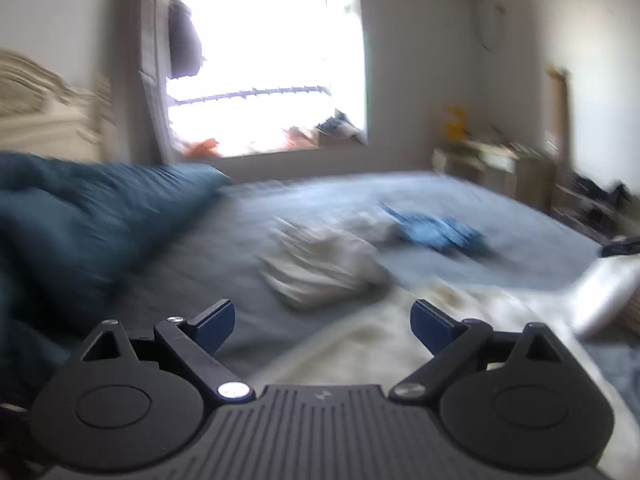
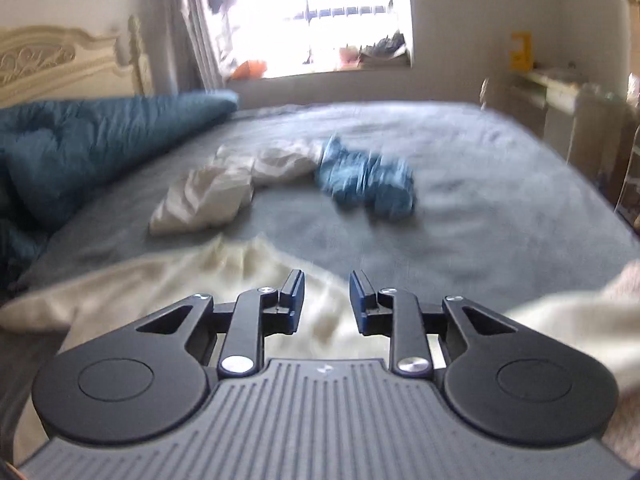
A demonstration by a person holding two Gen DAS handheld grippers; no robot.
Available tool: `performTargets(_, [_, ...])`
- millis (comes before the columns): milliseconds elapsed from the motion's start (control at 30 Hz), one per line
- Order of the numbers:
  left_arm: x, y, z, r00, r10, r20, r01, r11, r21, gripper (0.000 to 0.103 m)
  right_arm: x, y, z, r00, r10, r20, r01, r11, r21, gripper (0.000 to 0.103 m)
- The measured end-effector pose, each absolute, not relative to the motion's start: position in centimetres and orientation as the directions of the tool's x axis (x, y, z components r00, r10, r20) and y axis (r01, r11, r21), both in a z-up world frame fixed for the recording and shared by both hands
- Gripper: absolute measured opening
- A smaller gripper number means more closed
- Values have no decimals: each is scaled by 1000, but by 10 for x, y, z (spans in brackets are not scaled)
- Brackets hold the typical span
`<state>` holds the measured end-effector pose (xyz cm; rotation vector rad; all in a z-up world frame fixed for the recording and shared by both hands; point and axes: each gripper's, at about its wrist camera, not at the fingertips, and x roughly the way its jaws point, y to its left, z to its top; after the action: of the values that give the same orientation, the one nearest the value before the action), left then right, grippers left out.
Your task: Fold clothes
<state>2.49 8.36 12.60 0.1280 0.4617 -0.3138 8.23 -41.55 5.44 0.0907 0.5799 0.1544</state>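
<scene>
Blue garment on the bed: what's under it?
The blue garment lies on the grey bedsheet, touching a white garment at its left. Anything beneath it is covered.

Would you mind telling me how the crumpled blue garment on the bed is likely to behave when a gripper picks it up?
The blue garment lies in a bunched, wrinkled heap on the bed, so it is probably floppy and would drape and unfurl when lifted. It looks light for its bulk. It seems to touch the white garment, so pulling it might drag that.
</scene>
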Motion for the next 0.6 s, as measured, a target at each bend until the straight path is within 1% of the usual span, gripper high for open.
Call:
performTargets(100, [47,18,66,769,-334,-544,426,903,48,95,84,-399,19,776,235,-586,-194,972,132,24])
performTargets(200, [70,-40,-2,717,-326,-616,489,865,112,93,108,-366,-19,702,304,-644,-293,947,127,23])
performTargets(233, [72,-53,-23,713,-319,-625,504,852,139,92,117,-352,-31,687,304,-661,-320,942,101,22])
performTargets(300, [78,-73,-59,701,-310,-643,530,829,179,92,136,-333,-49,683,260,-683,-341,940,16,22])
performTargets(333, [80,-77,-72,693,-307,-652,535,825,181,92,148,-333,-57,683,248,-687,-325,946,19,22])
performTargets(433, [86,-77,-100,677,-308,-668,525,839,145,94,179,-361,-64,699,247,-672,-229,966,117,21])
performTargets(533, [90,-60,-105,663,-365,-654,519,854,50,95,189,-396,-63,722,258,-643,-167,966,200,21])
performTargets(567, [90,-56,-106,660,-377,-650,516,856,28,95,191,-403,-63,715,268,-646,-176,963,205,20])
performTargets(600, [90,-52,-106,660,-384,-646,512,859,12,95,193,-405,-66,712,244,-658,-174,970,170,20])
